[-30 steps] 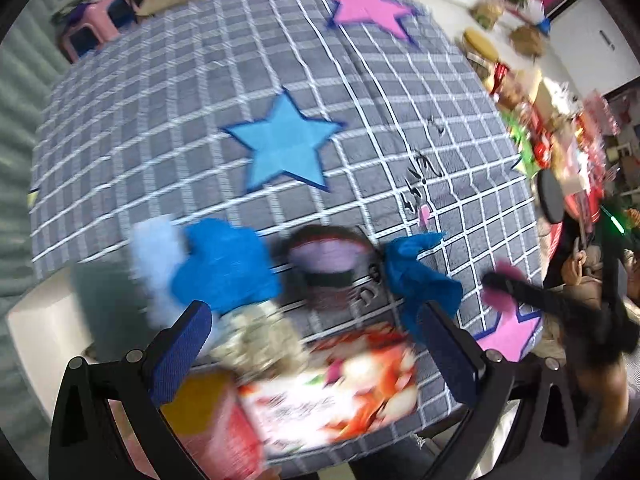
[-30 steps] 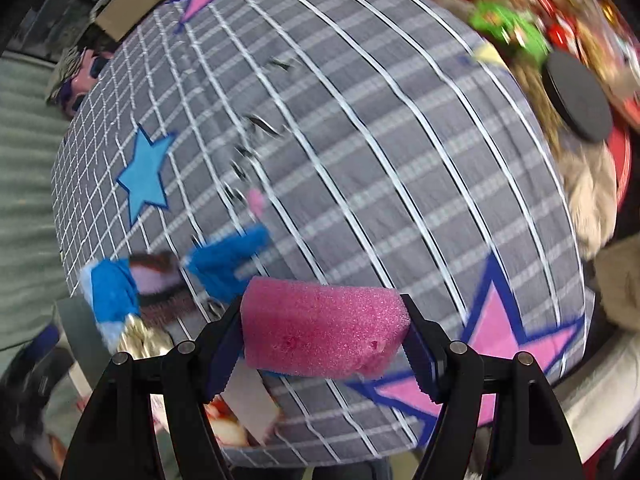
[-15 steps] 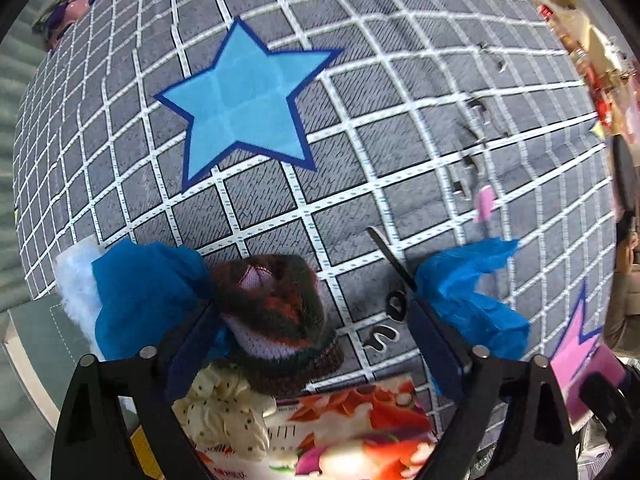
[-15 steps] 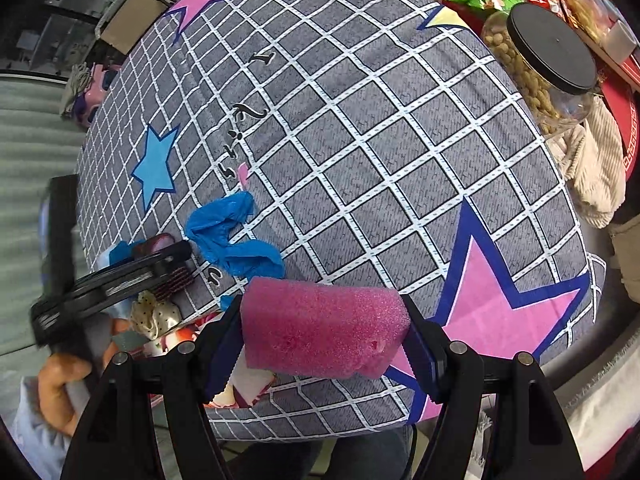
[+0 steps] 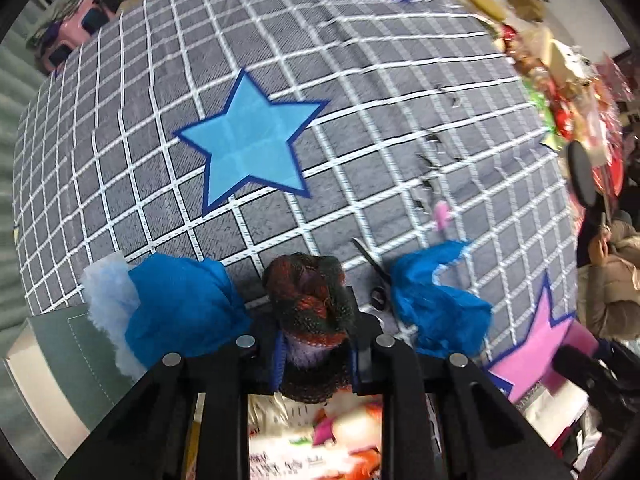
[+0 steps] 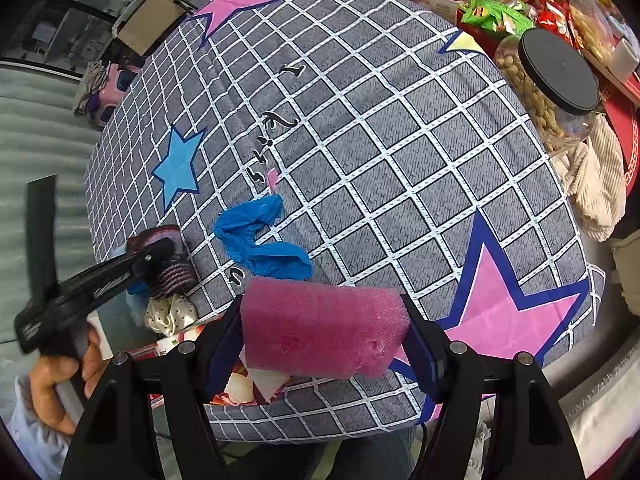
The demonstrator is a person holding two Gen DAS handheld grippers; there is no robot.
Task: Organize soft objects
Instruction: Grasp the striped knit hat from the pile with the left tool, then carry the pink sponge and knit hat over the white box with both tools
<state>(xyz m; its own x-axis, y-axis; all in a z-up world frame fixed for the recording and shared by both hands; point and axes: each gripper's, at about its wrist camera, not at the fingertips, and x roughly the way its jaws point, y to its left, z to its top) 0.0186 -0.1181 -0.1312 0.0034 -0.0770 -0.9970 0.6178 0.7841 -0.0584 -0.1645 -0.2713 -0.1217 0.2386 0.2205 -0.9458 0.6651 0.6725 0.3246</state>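
Grey quilt (image 6: 400, 168) with a white grid and blue and pink stars covers the whole surface; cluttered packets and a black-lidded jar (image 6: 556, 80) of nuts crowd its far right edge, cardboard boxes and a pink stool sit beyond the far left corner. At the near edge lie a printed snack bag (image 5: 320, 440), crumpled blue cloth (image 5: 436, 304), more blue cloth (image 5: 180, 304) left of it, and a small white dotted scrunchie (image 6: 170, 314). Left gripper (image 5: 316, 354), pointing down, is clamped tight on the dark knitted piece (image 5: 310, 300) between the two blue cloths; right gripper (image 6: 324, 336) stands half wide, pinching a pink sponge (image 6: 320, 330) above the near edge, clear of the quilt.
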